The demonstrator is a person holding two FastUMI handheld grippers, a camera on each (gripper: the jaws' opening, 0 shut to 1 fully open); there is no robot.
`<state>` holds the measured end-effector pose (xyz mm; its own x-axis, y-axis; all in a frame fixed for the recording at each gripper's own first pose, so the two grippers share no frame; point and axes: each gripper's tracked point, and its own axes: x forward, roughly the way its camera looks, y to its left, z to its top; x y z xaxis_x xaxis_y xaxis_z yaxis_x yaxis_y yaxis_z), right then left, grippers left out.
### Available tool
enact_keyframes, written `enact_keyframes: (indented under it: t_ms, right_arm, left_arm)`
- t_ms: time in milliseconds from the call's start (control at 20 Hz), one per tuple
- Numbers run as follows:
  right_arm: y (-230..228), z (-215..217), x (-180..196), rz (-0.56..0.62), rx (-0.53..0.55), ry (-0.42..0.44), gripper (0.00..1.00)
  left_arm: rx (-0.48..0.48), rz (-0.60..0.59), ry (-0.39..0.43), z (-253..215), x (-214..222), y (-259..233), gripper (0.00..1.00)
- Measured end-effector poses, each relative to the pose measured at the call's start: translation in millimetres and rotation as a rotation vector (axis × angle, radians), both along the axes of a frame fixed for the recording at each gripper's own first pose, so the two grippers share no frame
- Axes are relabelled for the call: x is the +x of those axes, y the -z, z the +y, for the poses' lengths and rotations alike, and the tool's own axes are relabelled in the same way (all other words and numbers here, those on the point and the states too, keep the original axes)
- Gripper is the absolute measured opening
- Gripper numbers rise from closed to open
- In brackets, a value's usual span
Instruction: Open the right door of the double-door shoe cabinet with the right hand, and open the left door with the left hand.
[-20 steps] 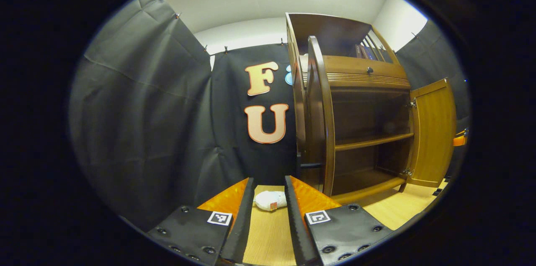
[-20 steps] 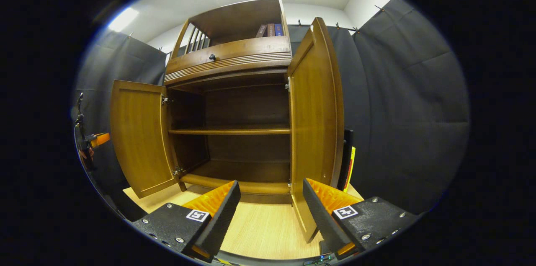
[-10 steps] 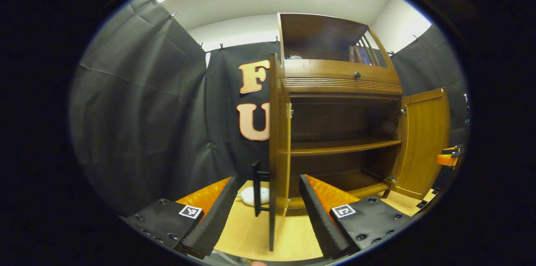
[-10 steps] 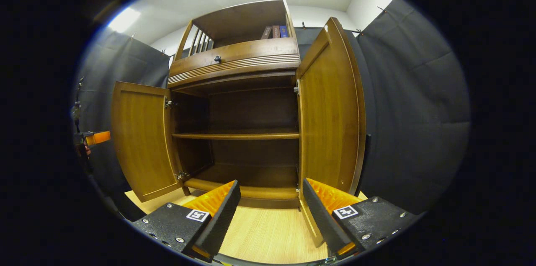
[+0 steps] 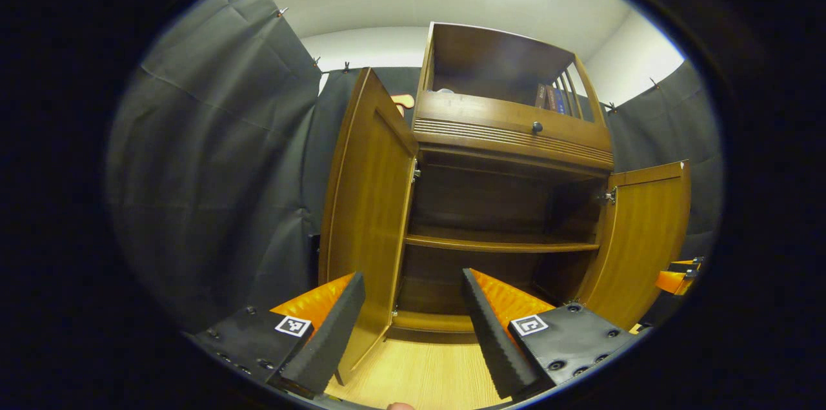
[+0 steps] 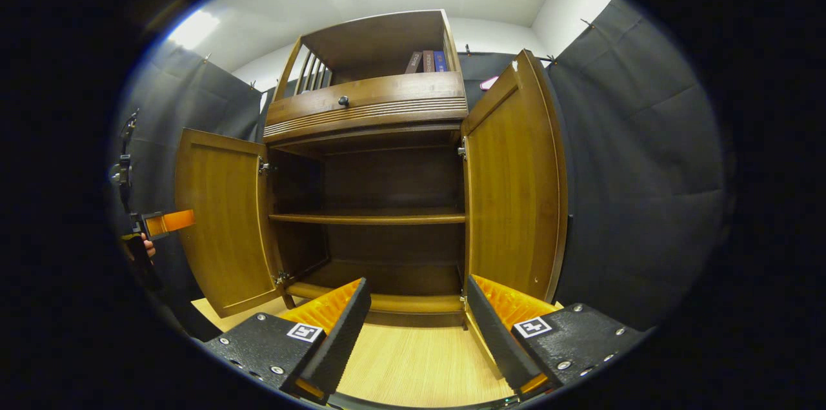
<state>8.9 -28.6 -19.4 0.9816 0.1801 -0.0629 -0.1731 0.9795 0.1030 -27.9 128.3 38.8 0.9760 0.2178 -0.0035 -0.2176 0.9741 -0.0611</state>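
The wooden shoe cabinet [image 5: 510, 132] stands with both doors swung open, showing a bare inner shelf [image 5: 497, 242]. In the left gripper view the left door [image 5: 368, 216] is just behind my left gripper [image 5: 413, 326], which is open and holds nothing. The right door [image 5: 642, 235] stands open at the far right, with the right gripper [image 5: 674, 277] beside it. In the right gripper view the right door [image 6: 516, 177] is close ahead on the right, and my right gripper [image 6: 416, 332] is open and apart from it. The left door [image 6: 219, 223] has the left gripper [image 6: 164, 223] beyond it.
Books [image 6: 429, 61] stand in the open top compartment above a drawer with a dark knob [image 6: 343, 101]. Black cloth walls close in on both sides. Light wooden floor [image 6: 419, 365] lies in front of the cabinet. A hand [image 6: 147, 247] holds the far gripper.
The left door went from edge-on to wide open. My left gripper's fingers spread apart and it turned to face the cabinet. The right door swung slightly wider.
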Motion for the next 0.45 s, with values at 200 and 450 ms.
enact_keyframes:
  t_ms: [200, 450]
  right_arm:
    - [0.4, -8.2, -4.2, 0.001, 0.009, 0.015, 0.98]
    - [1.1, -16.4, -5.1, -0.007, -0.020, 0.039, 0.98]
  left_arm:
    - [0.023, 0.011, 0.029, -15.0, 6.5, 3.7, 0.94]
    - [0.018, 0.005, 0.052, -27.9, 12.6, 4.8, 0.97]
